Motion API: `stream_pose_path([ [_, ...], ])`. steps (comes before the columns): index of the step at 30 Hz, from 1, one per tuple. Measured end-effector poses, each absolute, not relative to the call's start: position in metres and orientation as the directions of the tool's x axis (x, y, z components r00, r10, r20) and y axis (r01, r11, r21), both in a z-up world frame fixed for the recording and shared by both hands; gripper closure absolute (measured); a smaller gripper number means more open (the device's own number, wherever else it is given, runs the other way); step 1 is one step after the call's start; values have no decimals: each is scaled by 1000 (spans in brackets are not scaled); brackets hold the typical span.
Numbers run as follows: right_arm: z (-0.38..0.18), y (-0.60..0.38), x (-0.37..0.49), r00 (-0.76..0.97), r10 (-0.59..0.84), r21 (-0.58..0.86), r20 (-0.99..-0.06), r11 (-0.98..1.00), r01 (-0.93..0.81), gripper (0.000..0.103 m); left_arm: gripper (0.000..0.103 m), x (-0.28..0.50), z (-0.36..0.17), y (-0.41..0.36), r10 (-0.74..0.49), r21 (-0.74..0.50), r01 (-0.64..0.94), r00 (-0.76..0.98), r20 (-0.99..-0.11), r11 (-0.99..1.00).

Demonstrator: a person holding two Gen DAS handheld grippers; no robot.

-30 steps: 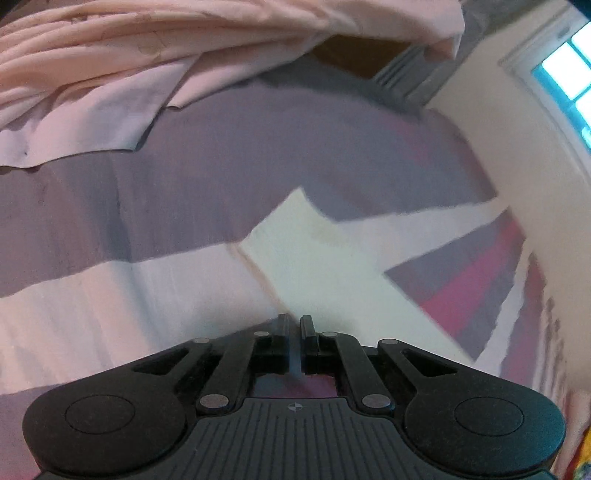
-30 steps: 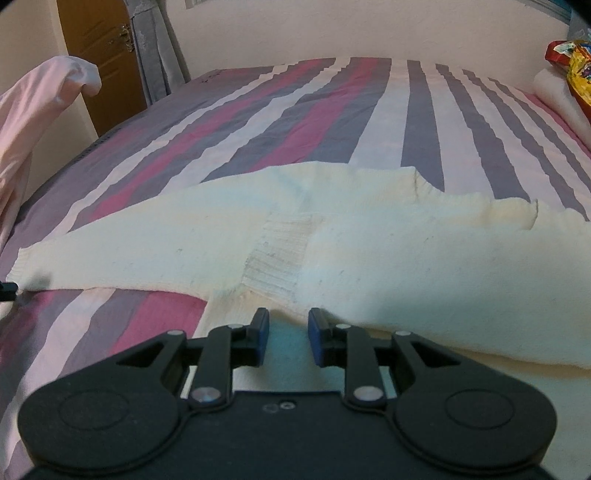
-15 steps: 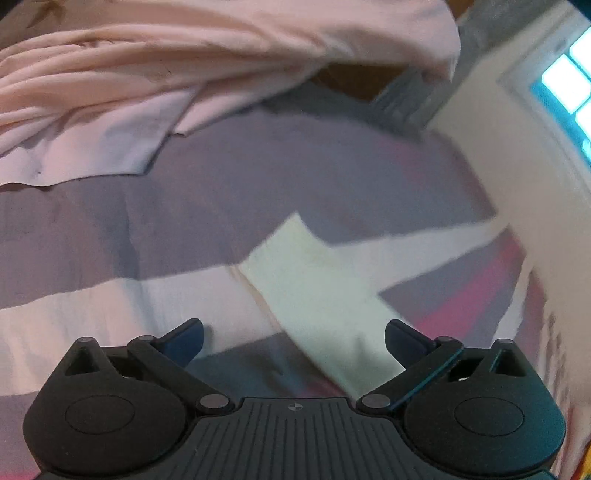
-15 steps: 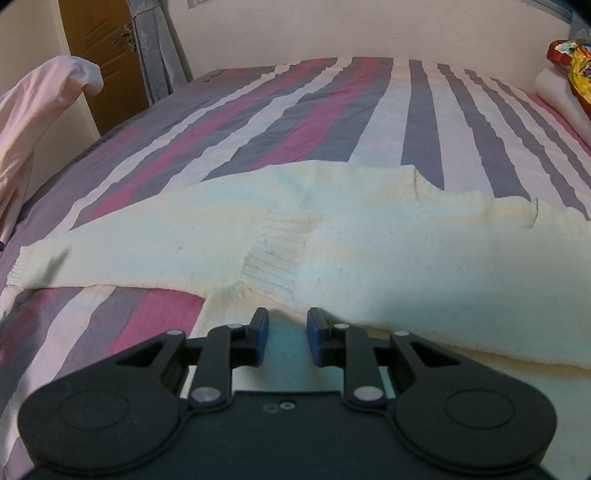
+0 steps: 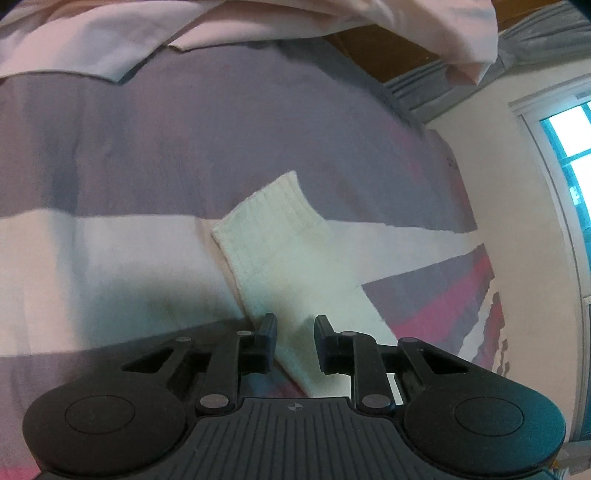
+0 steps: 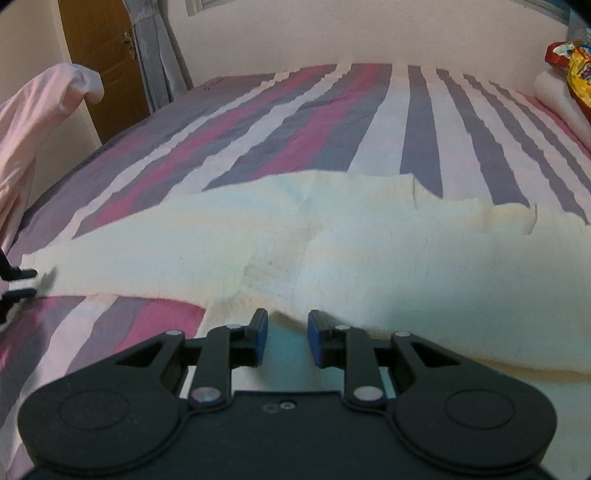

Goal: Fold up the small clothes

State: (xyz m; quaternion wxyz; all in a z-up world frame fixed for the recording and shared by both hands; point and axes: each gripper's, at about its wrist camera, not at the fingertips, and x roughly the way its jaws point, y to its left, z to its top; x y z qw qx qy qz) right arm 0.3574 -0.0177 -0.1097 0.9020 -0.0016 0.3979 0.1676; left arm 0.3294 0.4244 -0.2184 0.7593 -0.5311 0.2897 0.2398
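A cream knit sweater (image 6: 351, 236) lies spread on the striped bed (image 6: 417, 122). Its left sleeve runs out to a ribbed cuff (image 5: 273, 218), seen in the left wrist view. My left gripper (image 5: 294, 330) sits over that sleeve with its jaws a small gap apart, the sleeve passing between them. It shows at the far left of the right wrist view (image 6: 22, 282), at the cuff end. My right gripper (image 6: 283, 332) hovers at the sweater's near hem, jaws a small gap apart, holding nothing.
A pink garment (image 5: 258, 22) lies heaped at the bed's left end, also in the right wrist view (image 6: 33, 122). A wooden door (image 6: 107, 62) and curtain stand beyond. A white pillow (image 6: 557, 96) with a colourful packet (image 6: 576, 74) lies far right.
My left gripper was shut, opened wide half a second ago, and has now narrowed around the sleeve further back from the cuff. The right gripper has hardly moved.
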Motion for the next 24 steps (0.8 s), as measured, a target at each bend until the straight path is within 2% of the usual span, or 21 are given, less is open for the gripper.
stream_pose_path([
  [1, -108, -18, 358, 628, 305, 133, -716, 943, -306, 79, 80, 324, -215, 421, 53, -664, -675, 713, -699, 321],
  [2, -105, -18, 358, 632, 306, 131, -712, 942, -308, 79, 69, 321, -214, 419, 51, -659, -682, 706, -706, 318],
  [3, -104, -19, 359, 635, 305, 128, -709, 942, -310, 78, 42, 317, -212, 418, 44, -662, -683, 706, -707, 308],
  [4, -103, -19, 360, 634, 308, 130, -710, 941, -312, 78, 25, 310, -210, 417, 40, -688, -665, 727, -686, 291],
  [5, -104, -20, 361, 627, 310, 133, -714, 940, -313, 78, 0, 306, -205, 415, 64, -698, -656, 740, -669, 286],
  [7, -105, -20, 362, 625, 310, 136, -717, 941, -311, 78, 0, 307, -197, 413, 161, -638, -693, 709, -686, 335],
  [11, -107, -22, 362, 620, 311, 150, -721, 943, -298, 78, 0, 315, -214, 426, 163, -667, -691, 718, -676, 279],
  [13, -106, -23, 361, 625, 307, 146, -718, 944, -296, 78, 4, 321, -216, 427, 175, -671, -681, 728, -663, 294],
  [16, -105, -24, 362, 631, 306, 144, -713, 945, -295, 78, 29, 331, -220, 432, 188, -680, -671, 738, -648, 296],
  [18, -103, -23, 362, 638, 304, 139, -708, 945, -297, 78, 66, 336, -222, 436, 183, -682, -672, 738, -649, 289],
  [20, -103, -22, 363, 640, 303, 133, -707, 945, -300, 78, 86, 340, -229, 440, 135, -716, -651, 757, -640, 254],
  [23, -104, -22, 364, 640, 304, 133, -706, 944, -302, 78, 88, 342, -232, 435, 135, -723, -640, 766, -629, 262],
  [24, -104, -23, 365, 639, 304, 133, -707, 944, -302, 78, 96, 342, -233, 432, 135, -724, -637, 768, -626, 265],
])
